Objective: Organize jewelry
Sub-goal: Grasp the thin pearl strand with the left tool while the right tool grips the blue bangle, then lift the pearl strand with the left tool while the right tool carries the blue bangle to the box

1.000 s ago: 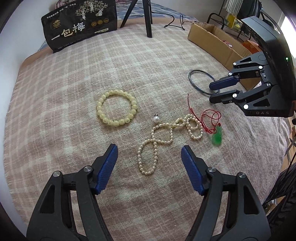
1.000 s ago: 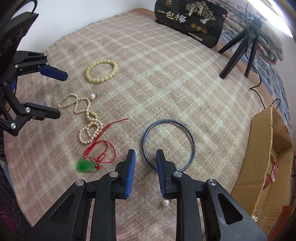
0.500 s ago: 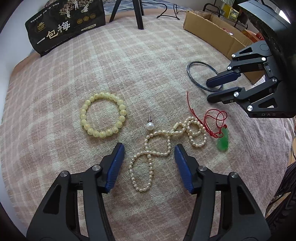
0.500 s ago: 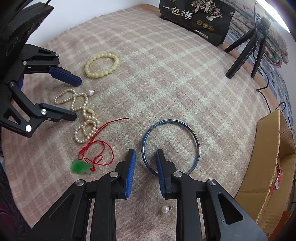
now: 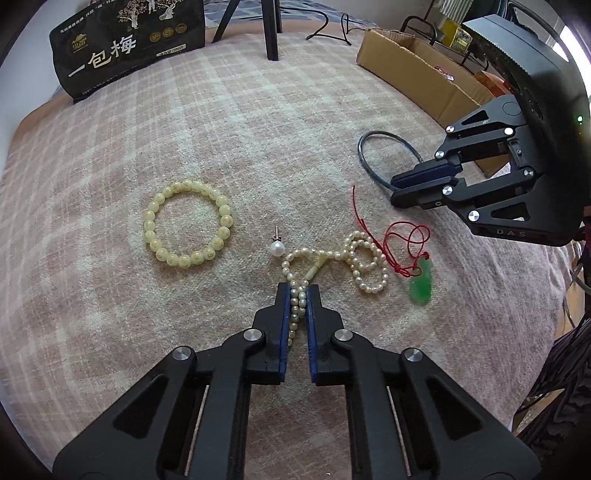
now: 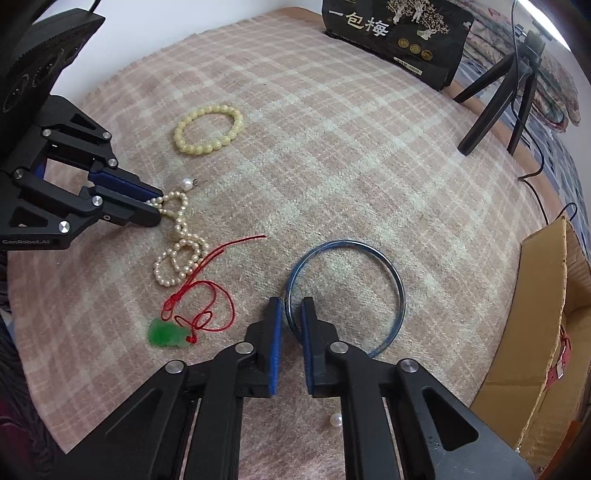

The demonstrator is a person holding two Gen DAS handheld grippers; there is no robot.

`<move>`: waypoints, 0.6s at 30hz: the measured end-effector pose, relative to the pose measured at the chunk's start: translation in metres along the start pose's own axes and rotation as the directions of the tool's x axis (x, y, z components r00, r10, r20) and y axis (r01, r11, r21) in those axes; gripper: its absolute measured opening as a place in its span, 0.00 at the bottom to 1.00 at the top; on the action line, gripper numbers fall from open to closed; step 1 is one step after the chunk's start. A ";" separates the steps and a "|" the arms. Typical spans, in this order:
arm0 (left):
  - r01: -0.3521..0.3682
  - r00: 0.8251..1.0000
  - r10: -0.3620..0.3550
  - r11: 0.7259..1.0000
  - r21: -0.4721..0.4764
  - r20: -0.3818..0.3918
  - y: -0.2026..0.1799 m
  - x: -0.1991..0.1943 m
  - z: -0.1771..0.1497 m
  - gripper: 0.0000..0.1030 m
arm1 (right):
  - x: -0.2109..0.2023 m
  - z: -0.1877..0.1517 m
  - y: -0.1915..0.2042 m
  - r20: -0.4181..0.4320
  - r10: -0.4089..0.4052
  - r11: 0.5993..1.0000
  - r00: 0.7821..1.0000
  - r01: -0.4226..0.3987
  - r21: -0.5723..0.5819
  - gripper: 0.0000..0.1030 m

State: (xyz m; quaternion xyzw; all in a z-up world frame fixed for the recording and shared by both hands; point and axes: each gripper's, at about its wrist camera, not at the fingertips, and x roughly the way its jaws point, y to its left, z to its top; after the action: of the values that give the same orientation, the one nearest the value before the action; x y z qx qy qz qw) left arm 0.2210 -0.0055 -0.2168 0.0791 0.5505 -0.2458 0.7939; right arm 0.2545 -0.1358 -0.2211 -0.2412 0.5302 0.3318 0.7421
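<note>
My left gripper (image 5: 298, 291) is shut on the near loop of the pearl necklace (image 5: 364, 258), which lies twisted on the plaid cloth; it shows in the right wrist view too (image 6: 177, 254). My right gripper (image 6: 291, 306) is shut on the near rim of the blue bangle (image 6: 395, 284), which lies flat. The bangle also shows in the left wrist view (image 5: 364, 155), with my right gripper (image 5: 397, 186) on it. A yellow bead bracelet (image 5: 186, 223), a pearl earring (image 5: 276, 246) and a green pendant (image 5: 422, 284) on red cord lie beside the necklace.
A black printed bag (image 5: 129, 40) stands at the far edge by a black tripod (image 5: 271, 29). An open cardboard box (image 6: 546, 332) sits beyond the cloth's right side. A loose pearl earring (image 6: 335, 420) lies under my right gripper.
My left gripper moved forward and closed on the near loop of the pearl necklace. My right gripper closed from a narrow gap onto the bangle's rim.
</note>
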 end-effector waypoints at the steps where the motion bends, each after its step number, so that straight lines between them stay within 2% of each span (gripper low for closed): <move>1: 0.006 1.000 -0.006 1.000 -0.005 0.002 -0.001 -0.001 0.000 0.06 | 0.000 0.000 0.000 0.000 0.000 1.000 1.000 0.000 0.002 0.06; 12: 0.022 0.997 -0.020 0.999 -0.024 0.070 -0.007 -0.028 0.000 0.05 | -0.010 -0.004 -0.004 0.017 0.012 0.998 1.000 -0.013 0.055 0.03; 18: 0.026 0.994 -0.023 0.999 -0.021 0.111 -0.012 -0.041 0.003 0.05 | -0.032 -0.008 -0.006 0.063 0.006 0.996 0.998 -0.012 0.093 0.03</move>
State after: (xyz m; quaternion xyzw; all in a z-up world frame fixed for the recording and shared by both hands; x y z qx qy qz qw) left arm 0.2069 -0.0043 -0.1761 0.0496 0.5094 -0.2533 0.8209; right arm 0.2466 -0.1529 -0.1930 -0.1934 0.5226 0.3175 0.7673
